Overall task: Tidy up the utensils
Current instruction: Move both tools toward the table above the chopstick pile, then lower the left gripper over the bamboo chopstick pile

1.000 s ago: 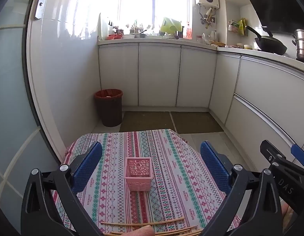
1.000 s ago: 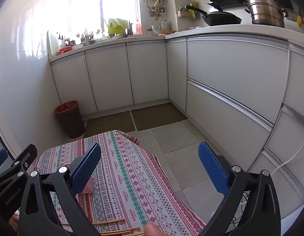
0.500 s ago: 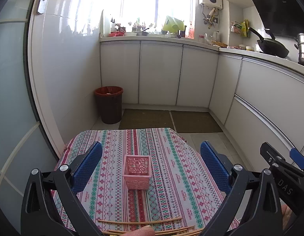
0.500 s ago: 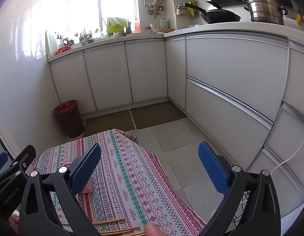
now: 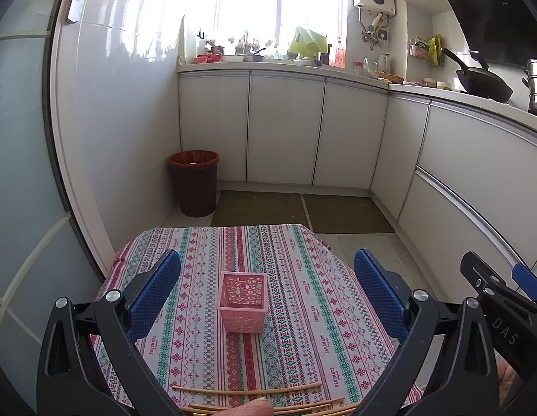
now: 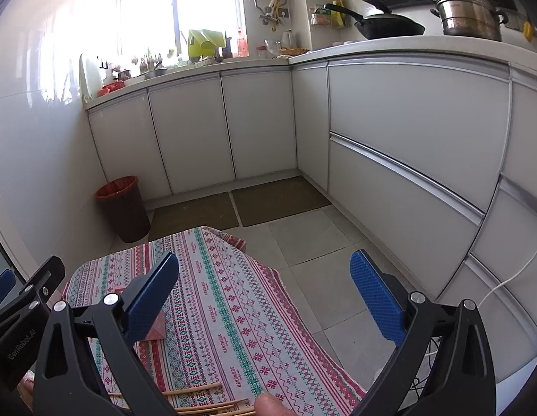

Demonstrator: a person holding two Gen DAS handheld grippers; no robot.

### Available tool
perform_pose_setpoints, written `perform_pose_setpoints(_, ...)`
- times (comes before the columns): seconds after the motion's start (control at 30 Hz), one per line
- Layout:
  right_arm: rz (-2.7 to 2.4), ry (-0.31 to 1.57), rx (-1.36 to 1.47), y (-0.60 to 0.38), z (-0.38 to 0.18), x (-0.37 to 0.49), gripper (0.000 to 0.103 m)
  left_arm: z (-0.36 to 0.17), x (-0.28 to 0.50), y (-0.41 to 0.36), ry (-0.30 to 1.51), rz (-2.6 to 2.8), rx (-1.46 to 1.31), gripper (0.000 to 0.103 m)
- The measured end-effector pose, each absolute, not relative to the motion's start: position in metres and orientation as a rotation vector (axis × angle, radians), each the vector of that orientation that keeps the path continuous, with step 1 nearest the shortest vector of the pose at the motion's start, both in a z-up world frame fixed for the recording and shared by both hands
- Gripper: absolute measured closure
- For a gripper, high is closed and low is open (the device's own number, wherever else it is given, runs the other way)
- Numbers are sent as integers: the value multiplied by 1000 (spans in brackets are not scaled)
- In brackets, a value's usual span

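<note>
Nearest the cameras, several wooden chopsticks (image 5: 246,389) are seen lying loose along the near edge of the patterned tablecloth (image 5: 303,298), with a fingertip (image 5: 249,409) showing just beside them. Above the cloth the left gripper (image 5: 266,291) and the right gripper (image 6: 265,291) are both held with jaws spread wide and nothing between them. Further along, a pink perforated basket (image 5: 242,306) is stood upright mid-table, well apart from the chopsticks, and beyond the table a red-lined bin (image 5: 195,187) is set against the white cabinets (image 5: 286,128).

Pink basket (image 5: 242,306), striped patterned tablecloth (image 5: 303,312), blue-padded tongs (image 5: 266,294), seemingly tan chopsticks (image 5: 246,389)
</note>
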State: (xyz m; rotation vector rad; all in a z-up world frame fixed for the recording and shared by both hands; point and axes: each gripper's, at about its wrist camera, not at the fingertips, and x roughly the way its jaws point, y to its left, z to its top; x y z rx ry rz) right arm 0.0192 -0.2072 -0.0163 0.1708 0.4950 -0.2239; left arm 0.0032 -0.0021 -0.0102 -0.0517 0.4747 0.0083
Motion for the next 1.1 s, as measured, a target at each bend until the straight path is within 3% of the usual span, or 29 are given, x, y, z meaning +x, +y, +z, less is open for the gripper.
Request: perform_pose_setpoints(1.1,-259,734,106,-203,-95,-64,7,-82,-78,-1,667,44,-85,7)
